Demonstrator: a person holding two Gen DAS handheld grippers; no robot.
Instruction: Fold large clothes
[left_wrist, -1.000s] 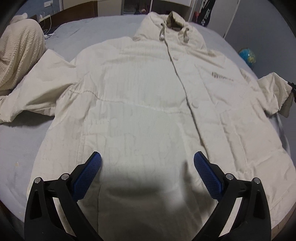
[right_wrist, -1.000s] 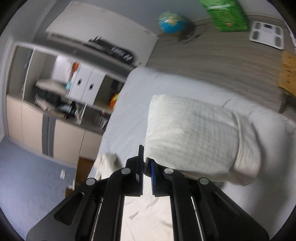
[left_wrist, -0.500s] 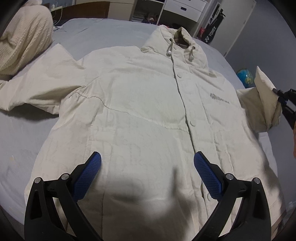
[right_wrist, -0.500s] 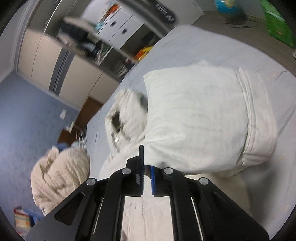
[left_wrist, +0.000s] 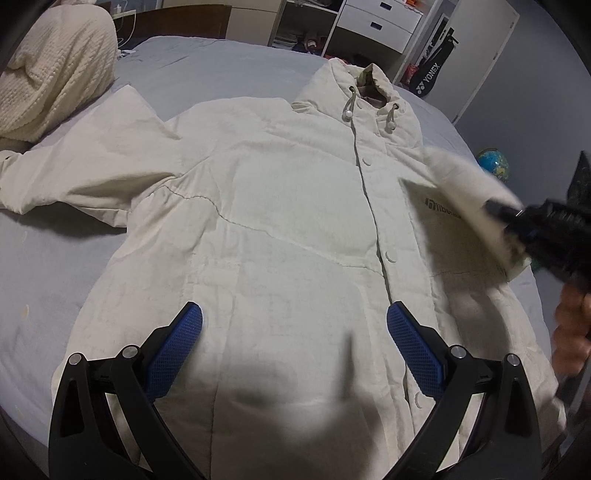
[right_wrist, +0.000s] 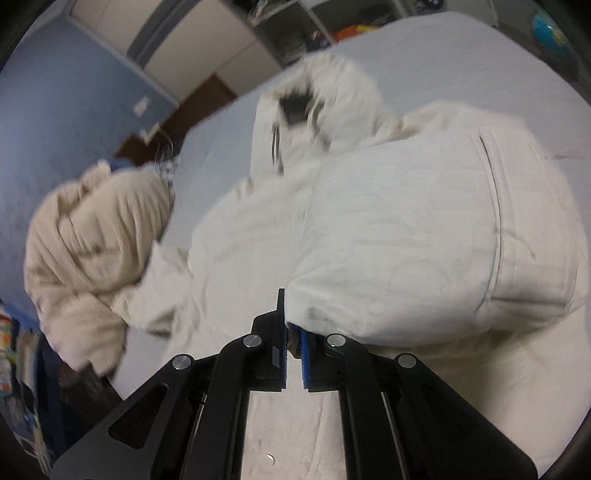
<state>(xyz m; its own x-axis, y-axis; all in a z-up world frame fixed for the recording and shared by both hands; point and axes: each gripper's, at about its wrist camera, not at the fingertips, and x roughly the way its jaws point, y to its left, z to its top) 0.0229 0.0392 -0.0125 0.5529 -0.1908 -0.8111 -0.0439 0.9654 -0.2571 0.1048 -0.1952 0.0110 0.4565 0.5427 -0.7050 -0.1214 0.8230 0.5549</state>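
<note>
**R gripper pinching sleeve over jacket front; L gripper spread wide**

Cream hooded jacket (left_wrist: 295, 221) lies face-up, buttoned, on the grey bed (left_wrist: 55, 266), hood twd the far side of the bed. One sleeve (left_wrist: 74, 177) is stretched out flat to the side, next to a knit cream blanket (left_wrist: 55, 70) bunched at the bed edge.

L gripper (left_wrist: 294, 345) hovers above the lower front of the jacket, blue pads (left_wrist: 177, 347) wide apart, nothing betw them; its shadow falls on the fabric below.

R gripper (right_wrist: 293, 345) has its jaws pressed nearly together on a fold of the other sleeve (right_wrist: 424, 240), cloth caught betw the blue pads. In the L wrist view that sleeve (left_wrist: 469, 188) is lifted off the bed and hangs over the chest area, partly covering the printed logo (left_wrist: 439, 208); it's motion-blurred there. The holder's hand (left_wrist: 572, 325) shows at the frame edge.

Bkgd: white drawers (left_wrist: 373, 20), black racket bag (left_wrist: 432, 70), globe (left_wrist: 493, 164) on the floor.
</note>
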